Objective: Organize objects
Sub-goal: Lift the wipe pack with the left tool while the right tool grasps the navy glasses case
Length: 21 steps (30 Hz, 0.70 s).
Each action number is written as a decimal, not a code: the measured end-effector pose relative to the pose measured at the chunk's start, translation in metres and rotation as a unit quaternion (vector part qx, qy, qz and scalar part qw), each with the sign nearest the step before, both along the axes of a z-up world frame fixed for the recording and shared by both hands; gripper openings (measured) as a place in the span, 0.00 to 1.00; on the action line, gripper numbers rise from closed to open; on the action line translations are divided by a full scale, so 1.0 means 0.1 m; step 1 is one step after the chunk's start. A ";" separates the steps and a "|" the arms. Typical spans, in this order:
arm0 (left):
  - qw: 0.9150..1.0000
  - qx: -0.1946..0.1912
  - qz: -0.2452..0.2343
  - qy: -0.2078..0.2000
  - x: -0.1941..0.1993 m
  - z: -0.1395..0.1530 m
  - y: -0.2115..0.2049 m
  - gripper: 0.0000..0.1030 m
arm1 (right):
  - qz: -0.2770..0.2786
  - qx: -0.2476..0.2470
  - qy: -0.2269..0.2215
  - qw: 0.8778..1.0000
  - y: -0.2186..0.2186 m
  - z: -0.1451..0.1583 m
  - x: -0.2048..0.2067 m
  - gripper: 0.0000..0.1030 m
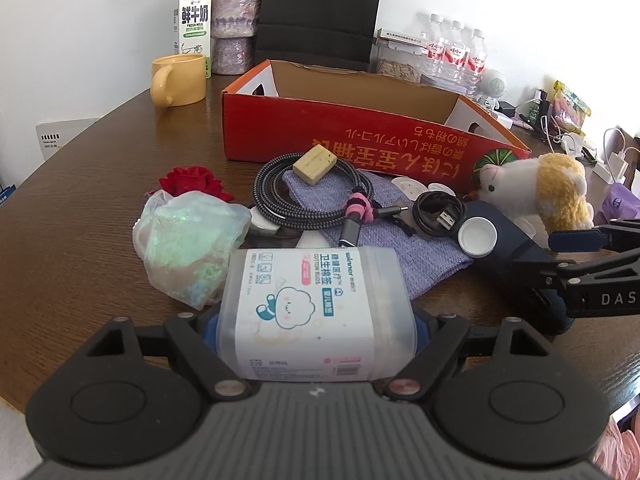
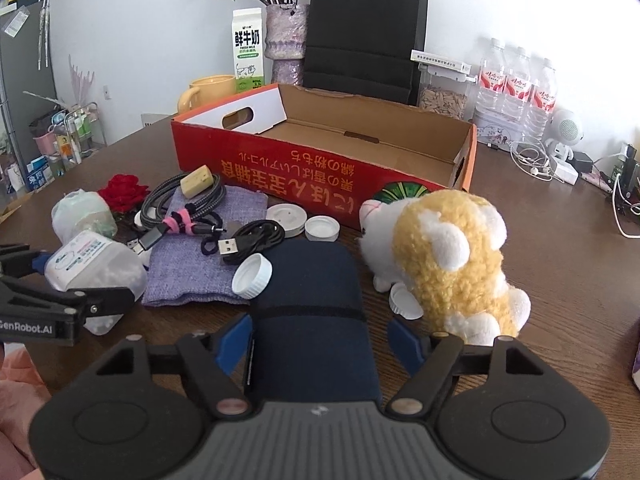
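You have a dark wooden table (image 2: pixel 540 216) with a soft sheen under everything. The red box (image 2: pixel 320 176) is printed cardboard, raw brown inside. Near left, the cotton-bud tub (image 1: pixel 316 312) is frosted plastic with a glossy paper label. The lilac cloth (image 2: pixel 192 264) is coarse weave, the braided cable (image 1: pixel 304 196) textured. The dark case (image 2: pixel 316 312) between your right blue pads (image 2: pixel 234 344) looks like matt fabric. The plush toy (image 2: pixel 448 256) is woolly.
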<state>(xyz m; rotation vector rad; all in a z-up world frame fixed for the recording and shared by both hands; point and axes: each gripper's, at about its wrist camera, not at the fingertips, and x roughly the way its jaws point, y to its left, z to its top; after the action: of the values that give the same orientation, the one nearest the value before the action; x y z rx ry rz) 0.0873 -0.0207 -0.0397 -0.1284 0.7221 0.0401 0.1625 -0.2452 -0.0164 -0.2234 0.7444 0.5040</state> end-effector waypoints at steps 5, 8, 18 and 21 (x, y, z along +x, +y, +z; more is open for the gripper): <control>1.000 0.000 -0.004 0.000 -0.01 -0.01 0.00 0.81 | 0.007 0.011 0.025 1.000 0.03 -0.05 0.13 0.70; 1.000 -0.002 -0.005 0.000 -0.01 -0.01 0.01 0.81 | 0.005 0.022 0.039 0.999 0.02 -0.09 0.16 0.70; 1.000 -0.004 -0.008 -0.008 -0.02 -0.01 0.02 0.81 | -0.001 0.021 0.016 1.000 0.04 -0.10 0.05 0.60; 1.000 -0.004 -0.012 -0.014 -0.05 0.01 0.02 0.81 | -0.006 0.010 -0.009 1.000 0.06 -0.06 -0.05 0.59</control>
<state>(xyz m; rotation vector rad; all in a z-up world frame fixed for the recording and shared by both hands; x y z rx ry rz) 0.0820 -0.0188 -0.0384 -0.1273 0.6954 0.0136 0.1572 -0.2393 -0.0226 -0.2053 0.7225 0.4962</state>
